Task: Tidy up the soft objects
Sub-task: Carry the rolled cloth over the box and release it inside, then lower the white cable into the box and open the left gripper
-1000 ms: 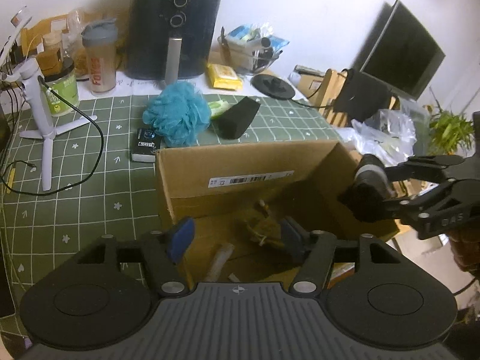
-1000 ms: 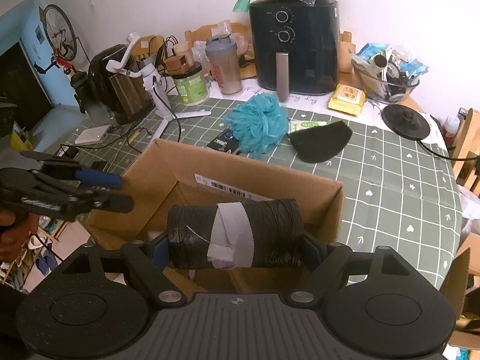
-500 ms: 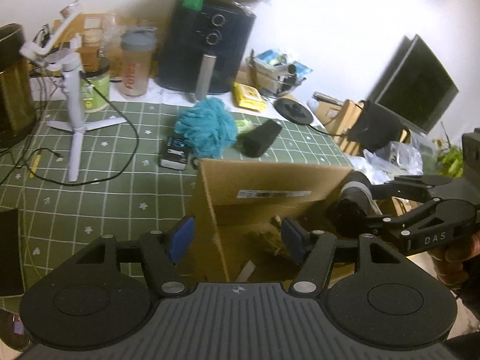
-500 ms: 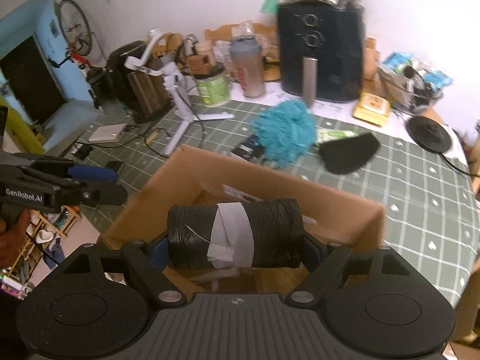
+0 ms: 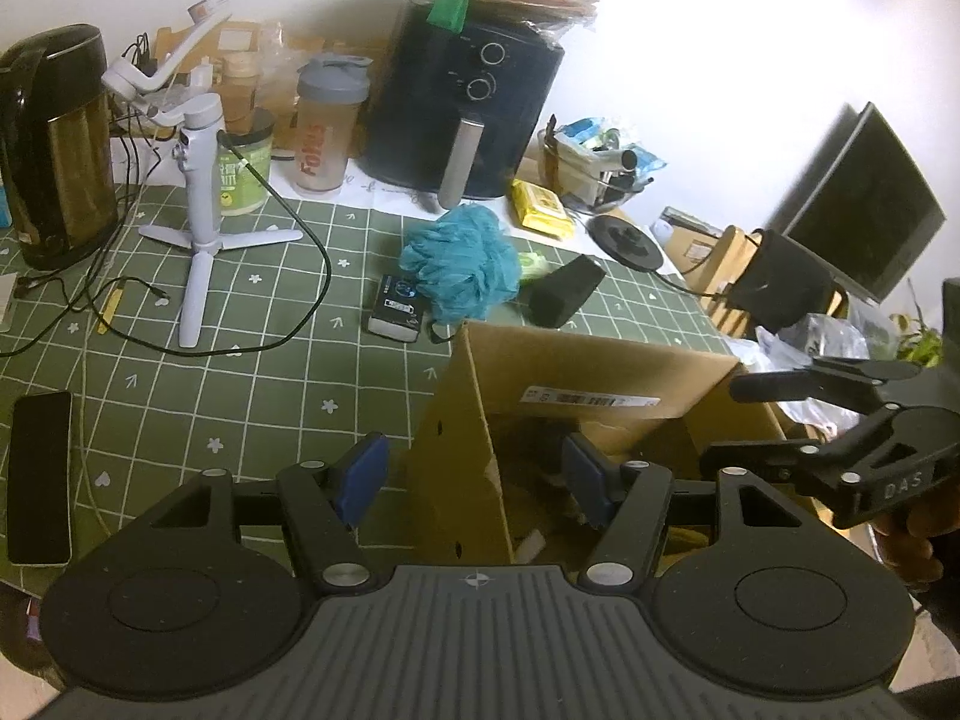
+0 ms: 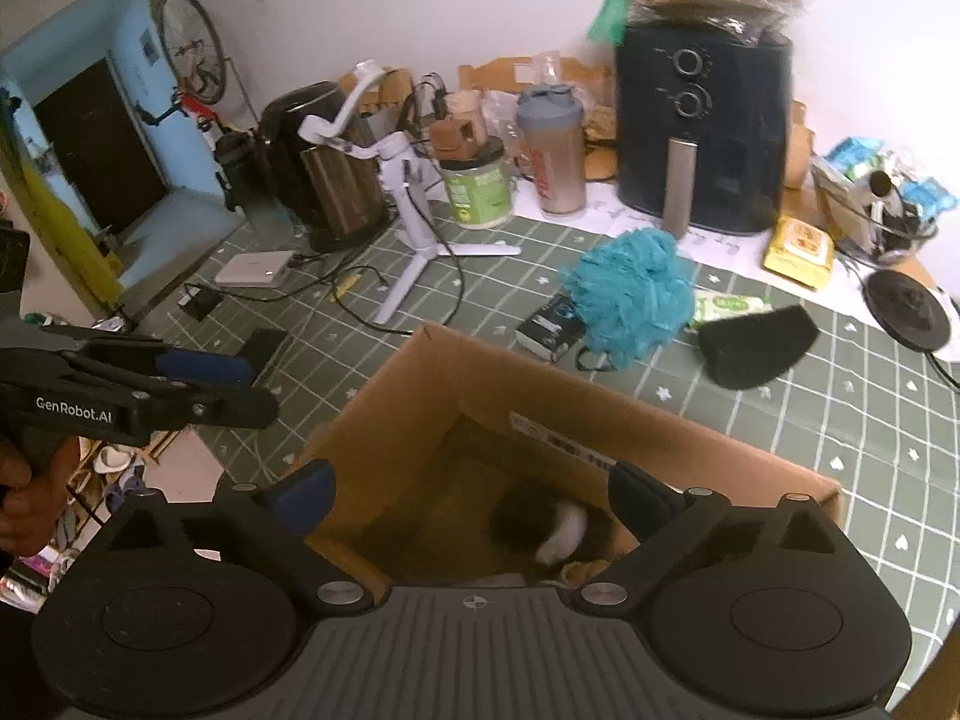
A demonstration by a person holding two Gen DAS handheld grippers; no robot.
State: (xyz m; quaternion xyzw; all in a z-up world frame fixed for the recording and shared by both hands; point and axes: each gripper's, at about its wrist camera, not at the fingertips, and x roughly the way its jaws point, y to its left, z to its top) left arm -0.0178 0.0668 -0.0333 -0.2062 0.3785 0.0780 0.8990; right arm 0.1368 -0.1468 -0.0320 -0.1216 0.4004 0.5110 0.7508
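An open cardboard box (image 6: 420,390) stands at the near edge of the green checked table (image 6: 870,420). A black roll with a white band (image 6: 558,525) lies inside it, blurred. My right gripper (image 6: 474,495) is open and empty above the box; it also shows in the left wrist view (image 5: 756,420). My left gripper (image 5: 474,471) is open and empty over the box's left wall (image 5: 462,450); it also shows in the right wrist view (image 6: 240,387). A teal bath pouf (image 5: 462,264) and a black sponge (image 5: 564,291) lie on the table behind the box.
Behind the pouf stand a black air fryer (image 5: 465,114), a shaker bottle (image 5: 324,126), a white gimbal tripod (image 5: 201,210) with cables and a kettle (image 5: 51,144). A phone (image 5: 39,468) lies at the left. A small dark box (image 5: 396,306) and a yellow pack (image 5: 540,210) lie near the pouf.
My right gripper has opened and the black roll has dropped into the box. My left gripper has shifted left, so its jaws now straddle the box's left wall.
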